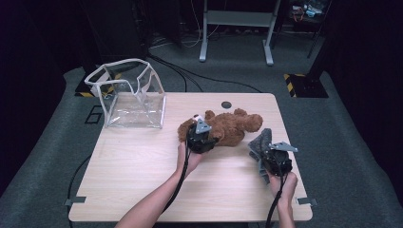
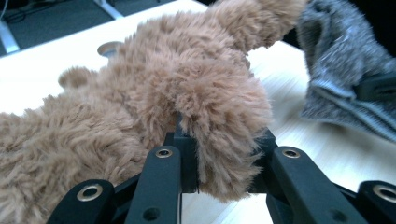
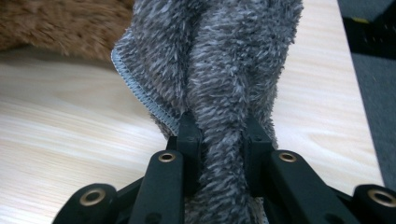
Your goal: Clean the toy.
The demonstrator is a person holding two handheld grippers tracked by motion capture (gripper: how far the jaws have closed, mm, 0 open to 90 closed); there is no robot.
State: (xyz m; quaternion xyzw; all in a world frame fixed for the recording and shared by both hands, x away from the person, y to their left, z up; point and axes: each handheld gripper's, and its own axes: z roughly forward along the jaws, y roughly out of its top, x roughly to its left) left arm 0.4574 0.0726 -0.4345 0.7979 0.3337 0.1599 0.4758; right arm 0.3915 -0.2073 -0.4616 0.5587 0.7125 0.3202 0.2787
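Right claw (image 3: pixel 219 140) clamped on fuzzy grey cloth (image 3: pixel 224 70) near the right edge of the pale wooden surface (image 1: pixel 142 166). Left claw (image 2: pixel 219 149) clamped on a limb of the brown plush teddy bear (image 2: pixel 163 93), lying mid-surface toward the far edge.

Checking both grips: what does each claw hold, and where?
Left claw pinches the brown plush bear by a limb; right claw clamps a fold of grey cloth.

L hand-held gripper (image 1: pixel 201 135): jaws clamped, mid-table | R hand-held gripper (image 1: pixel 275 154): jaws clamped, right edge
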